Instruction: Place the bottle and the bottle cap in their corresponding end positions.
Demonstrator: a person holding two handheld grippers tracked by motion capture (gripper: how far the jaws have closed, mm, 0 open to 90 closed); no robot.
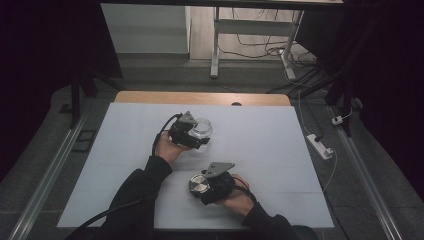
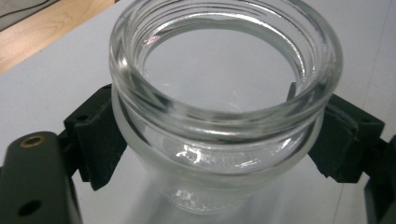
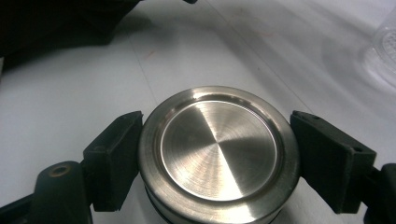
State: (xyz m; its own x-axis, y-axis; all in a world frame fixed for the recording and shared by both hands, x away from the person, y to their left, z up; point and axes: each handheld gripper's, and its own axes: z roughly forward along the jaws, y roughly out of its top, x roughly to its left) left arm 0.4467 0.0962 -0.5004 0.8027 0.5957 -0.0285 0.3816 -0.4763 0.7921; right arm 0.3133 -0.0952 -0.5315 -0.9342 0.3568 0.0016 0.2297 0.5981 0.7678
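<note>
A clear glass jar (image 1: 204,127) with an open threaded mouth stands on the white table sheet (image 1: 260,145), left of centre. My left gripper (image 1: 196,136) is shut on it from the near-left. In the left gripper view the black pads (image 2: 100,144) press both sides of the jar (image 2: 224,56), just under its rim. Nearer the front edge, a round brushed-metal lid (image 1: 198,183) lies flat on the sheet. My right gripper (image 1: 201,189) holds it from the right. The right gripper view shows the lid (image 3: 218,149) squeezed between the two pads (image 3: 114,158).
A strip of wooden tabletop (image 1: 200,97) shows past the sheet's far edge. On the floor to the right lie a white power strip (image 1: 320,146) and cables. Desk legs (image 1: 215,45) stand farther back. The jar's edge (image 3: 384,51) shows at the upper right of the right gripper view.
</note>
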